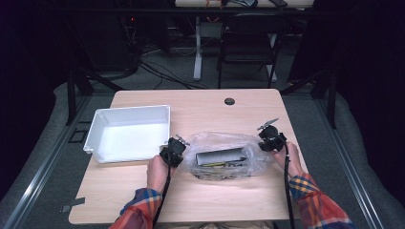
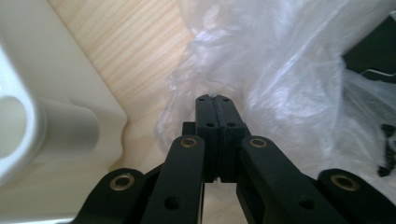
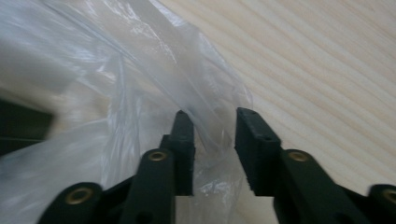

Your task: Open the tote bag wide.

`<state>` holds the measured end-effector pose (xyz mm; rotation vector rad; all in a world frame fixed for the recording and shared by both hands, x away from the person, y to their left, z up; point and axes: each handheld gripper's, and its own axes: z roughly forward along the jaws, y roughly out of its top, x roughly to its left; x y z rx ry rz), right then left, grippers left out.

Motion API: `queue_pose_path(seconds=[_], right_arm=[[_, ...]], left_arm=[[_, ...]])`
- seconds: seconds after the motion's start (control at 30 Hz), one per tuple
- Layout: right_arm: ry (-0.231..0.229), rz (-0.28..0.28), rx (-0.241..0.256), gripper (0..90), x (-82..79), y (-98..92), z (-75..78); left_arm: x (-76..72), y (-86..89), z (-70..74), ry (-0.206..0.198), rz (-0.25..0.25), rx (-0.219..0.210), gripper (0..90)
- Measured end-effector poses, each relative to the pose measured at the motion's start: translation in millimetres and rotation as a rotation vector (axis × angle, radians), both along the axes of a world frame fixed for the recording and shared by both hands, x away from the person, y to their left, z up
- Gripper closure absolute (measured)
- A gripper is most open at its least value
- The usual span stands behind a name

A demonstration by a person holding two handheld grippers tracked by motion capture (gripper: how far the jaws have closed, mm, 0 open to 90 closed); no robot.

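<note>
Fingers of the left gripper (image 2: 215, 100), matte black plastic with brass-coloured pivot pins, are pressed together on a fold of the clear plastic bag (image 2: 289, 88) at its left end. Fingers of the right gripper (image 3: 212, 126) stand spread, with a crumpled ridge of the same film lying between them, not yet clamped.

Seen from the high view, the bag (image 1: 222, 155) lies on the near middle of the bench (image 1: 200, 105), between left gripper (image 1: 173, 151) and right gripper (image 1: 271, 139). Its film is thin, glossy and wrinkled; a flat dark rectangular item (image 1: 220, 155) shows through it, along with small dark pieces too blurred to identify.

Just left of the bag sits a white moulded plastic tray (image 1: 98, 131), rectangular with raised walls and rounded corners. Bench surface is pale wood grain. Farther off, a round dark cable port (image 1: 229, 101) sits near the far edge, and a dark chair (image 1: 248, 40) stands beyond.
</note>
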<state>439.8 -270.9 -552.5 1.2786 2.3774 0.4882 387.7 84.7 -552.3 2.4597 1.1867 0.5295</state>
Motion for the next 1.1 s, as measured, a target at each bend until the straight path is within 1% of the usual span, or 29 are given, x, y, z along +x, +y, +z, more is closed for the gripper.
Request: queue_pose_path(seconds=[0.03, 0.07, 0.1, 0.13, 0.17, 0.2, 0.27, 0.3, 0.33, 0.37, 0.4, 0.43, 0.47, 0.53, 0.57, 0.6, 0.63, 0.67, 0.7, 0.73, 0.77, 0.8, 0.83, 0.9, 0.97, 1.0, 1.03, 1.07, 1.1], right_arm=[[-0.012, 0.004, 0.046, 60.8, -3.9, -3.5, 7.7], [-0.027, 0.0, 0.07, 55.9, -8.2, -5.9, 16.2], [-0.031, 0.005, 0.096, 54.2, -11.3, -8.6, 23.5], [-0.037, 0.007, 0.15, 51.8, -18.1, -12.9, 36.0], [-0.049, 0.015, 0.172, 49.3, -22.6, -15.2, 43.5], [-0.069, 0.019, 0.195, 45.4, -29.2, -17.7, 52.7], [-0.076, 0.054, 0.27, 42.0, -44.5, -20.2, 68.6], [-0.075, 0.084, 0.297, 38.8, -53.5, -19.9, 75.8], [-0.08, 0.114, 0.331, 36.1, -63.1, -18.3, 81.7], [-0.074, 0.161, 0.361, 33.3, -75.4, -15.5, 88.7], [-0.079, 0.189, 0.377, 31.3, -82.4, -13.1, 91.6], [-0.077, 0.235, 0.406, 28.7, -92.4, -8.6, 94.7], [-0.071, 0.267, 0.417, 28.5, -99.2, -4.6, 96.0], [-0.057, 0.312, 0.428, 28.3, -108.6, 4.0, 94.3], [-0.043, 0.332, 0.428, 30.5, -112.7, 10.0, 91.1], [-0.037, 0.352, 0.393, 39.1, -117.2, 18.6, 85.8], [-0.042, 0.356, 0.368, 49.6, -119.6, 23.2, 82.2], [-0.05, 0.359, 0.324, 61.7, -121.2, 28.2, 77.0], [-0.044, 0.35, 0.291, 71.3, -120.6, 31.4, 71.3], [-0.026, 0.335, 0.275, 79.8, -118.4, 32.8, 64.3], [-0.01, 0.317, 0.249, 85.5, -115.3, 32.6, 57.4], [0.011, 0.293, 0.232, 88.8, -111.6, 30.5, 50.9], [0.036, 0.27, 0.211, 89.6, -107.3, 26.7, 45.3], [0.066, 0.225, 0.186, 90.0, -99.1, 18.1, 34.6], [0.103, 0.173, 0.183, 90.0, -93.0, 9.5, 26.4], [0.105, 0.153, 0.158, 90.0, -90.4, 5.4, 22.8], [0.128, 0.138, 0.152, 90.0, -87.8, 1.1, 20.1], [0.139, 0.119, 0.129, 90.0, -85.7, -2.4, 16.9], [0.135, 0.102, 0.102, 90.0, -84.2, -5.7, 14.0]], left_arm=[[-0.3, 0.5, 1.0, 0.009, 0.003, -0.016, 90.0], [-0.6, 1.0, 1.8, 0.009, 0.0, -0.025, 89.9], [-1.1, 1.5, 2.9, 0.011, 0.002, -0.039, 89.8], [-1.1, 1.9, 3.6, 0.016, -0.002, -0.04, 89.3], [-1.0, 2.2, 4.4, 0.025, -0.003, -0.05, 88.9], [-1.2, 2.4, 4.7, 0.023, -0.001, -0.065, 87.8], [-1.5, 2.4, 6.6, 0.029, 0.001, -0.072, 86.6], [-1.5, 2.8, 7.6, 0.023, 0.005, -0.083, 86.0], [-1.4, 3.0, 9.5, 0.032, 0.005, -0.091, 84.9], [-1.1, 3.5, 10.6, 0.027, 0.004, -0.093, 84.0], [-0.6, 4.0, 12.2, 0.031, 0.009, -0.109, 83.1], [-0.2, 4.2, 13.4, 0.03, 0.01, -0.112, 82.5], [-0.1, 4.2, 13.9, 0.027, 0.013, -0.121, 81.9], [0.4, 4.3, 15.5, 0.027, 0.011, -0.121, 81.1], [0.2, 3.9, 15.5, 0.025, 0.012, -0.124, 81.0], [0.1, 3.4, 15.3, 0.028, 0.012, -0.123, 80.8], [0.1, 3.2, 14.8, 0.03, 0.011, -0.124, 81.1], [0.3, 3.3, 14.4, 0.033, 0.01, -0.127, 81.2], [0.2, 3.2, 13.7, 0.033, 0.014, -0.126, 81.4], [0.5, 4.0, 13.3, 0.036, 0.013, -0.125, 82.6], [0.7, 4.7, 12.8, 0.038, 0.016, -0.121, 83.2], [1.0, 5.6, 12.1, 0.041, 0.014, -0.112, 84.7], [1.2, 5.9, 10.8, 0.042, 0.018, -0.105, 86.1], [2.3, 6.9, 7.6, 0.046, 0.02, -0.083, 88.0], [4.0, 7.9, 4.3, 0.058, 0.022, -0.068, 89.2], [4.9, 8.0, 2.5, 0.062, 0.021, -0.062, 89.7], [5.3, 7.9, 1.6, 0.064, 0.02, -0.046, 89.9], [5.6, 7.7, 0.4, 0.059, 0.02, -0.035, 89.9], [5.8, 7.3, -0.3, 0.059, 0.021, -0.022, 89.9]])
